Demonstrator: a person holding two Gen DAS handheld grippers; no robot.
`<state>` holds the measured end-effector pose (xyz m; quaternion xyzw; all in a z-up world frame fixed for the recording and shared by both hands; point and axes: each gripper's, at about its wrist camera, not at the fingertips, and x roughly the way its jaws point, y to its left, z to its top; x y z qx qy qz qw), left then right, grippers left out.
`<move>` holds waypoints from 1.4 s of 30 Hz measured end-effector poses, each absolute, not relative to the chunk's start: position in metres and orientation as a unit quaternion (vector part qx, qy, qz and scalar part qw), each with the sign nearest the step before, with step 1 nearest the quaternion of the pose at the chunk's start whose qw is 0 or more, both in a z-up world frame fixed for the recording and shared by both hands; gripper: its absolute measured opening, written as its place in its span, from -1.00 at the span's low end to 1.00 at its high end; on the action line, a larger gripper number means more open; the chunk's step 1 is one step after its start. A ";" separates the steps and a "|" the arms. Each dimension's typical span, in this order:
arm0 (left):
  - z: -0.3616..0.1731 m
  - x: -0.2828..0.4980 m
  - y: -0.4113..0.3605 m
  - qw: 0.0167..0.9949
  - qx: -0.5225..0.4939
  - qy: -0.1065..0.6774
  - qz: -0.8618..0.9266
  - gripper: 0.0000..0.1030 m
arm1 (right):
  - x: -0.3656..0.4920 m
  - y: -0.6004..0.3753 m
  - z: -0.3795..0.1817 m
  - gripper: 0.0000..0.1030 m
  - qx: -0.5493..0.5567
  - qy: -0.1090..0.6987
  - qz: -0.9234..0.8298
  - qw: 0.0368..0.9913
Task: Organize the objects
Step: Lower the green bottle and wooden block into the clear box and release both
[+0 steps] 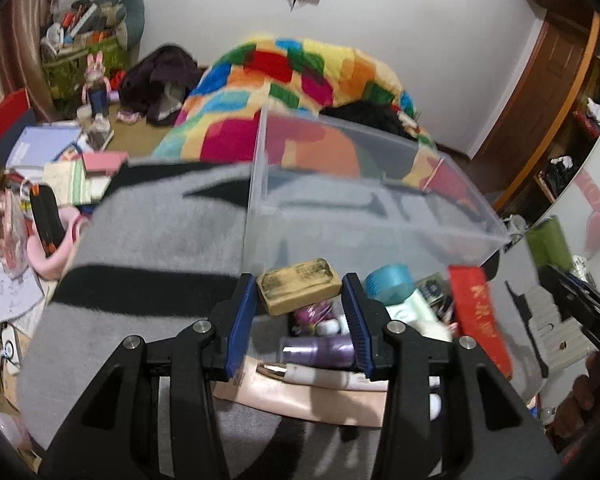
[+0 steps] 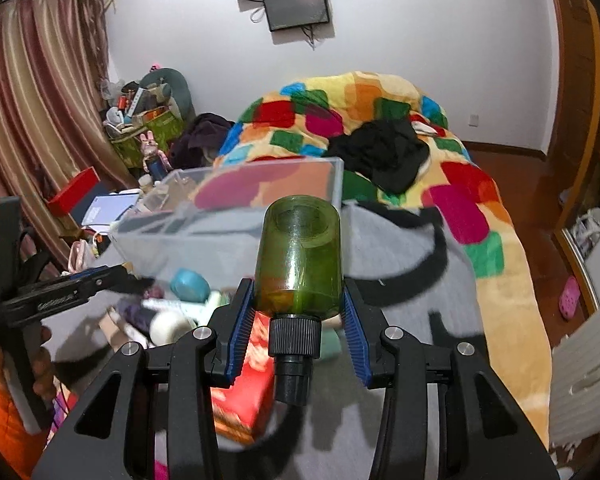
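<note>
Left gripper (image 1: 300, 300): jaws part-open, blue pads clamped on a gold bar (image 1: 299, 286). Bar is brick-shaped, dull yellow, dark print worn on top; held level above the pile.

Right gripper (image 2: 299, 312): jaws part-open, pads clamped on a green bottle (image 2: 300, 256). Bottle is translucent, round, black ribbed cap toward the camera, base pointing away.

Below both, on a grey blanket (image 1: 148, 240): teal-capped bottle (image 1: 396, 288), purple bottle (image 1: 320, 350), red box (image 1: 480, 320). Clear bin (image 1: 360, 208) stands just behind the pile, its far compartments empty. Patchwork quilt (image 2: 380, 112) beyond.
</note>
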<state>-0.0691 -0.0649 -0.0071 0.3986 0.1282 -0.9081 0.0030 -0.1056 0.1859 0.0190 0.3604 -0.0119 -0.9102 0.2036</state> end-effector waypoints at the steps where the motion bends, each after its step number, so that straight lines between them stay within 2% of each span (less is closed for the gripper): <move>1: -0.002 -0.069 -0.064 0.002 0.391 0.127 -0.911 -0.16 | -0.110 0.182 0.022 -0.25 0.360 -0.013 -0.909 0.209; 13: 0.034 -0.096 -0.058 -0.006 0.346 0.118 -0.931 -0.16 | -0.162 0.143 0.033 -0.25 0.367 -0.010 -0.898 0.241; 30: -0.003 -0.151 -0.048 -0.016 0.410 0.100 -0.907 -0.15 | -0.213 0.117 -0.006 -0.25 0.434 0.020 -0.867 0.243; 38: -0.003 -0.153 -0.044 -0.024 0.415 0.089 -0.905 -0.15 | -0.213 0.108 -0.015 -0.25 0.442 0.041 -0.863 0.243; 42: -0.001 -0.152 -0.043 -0.029 0.416 0.091 -0.904 -0.09 | -0.209 0.109 -0.012 -0.24 0.438 0.043 -0.864 0.244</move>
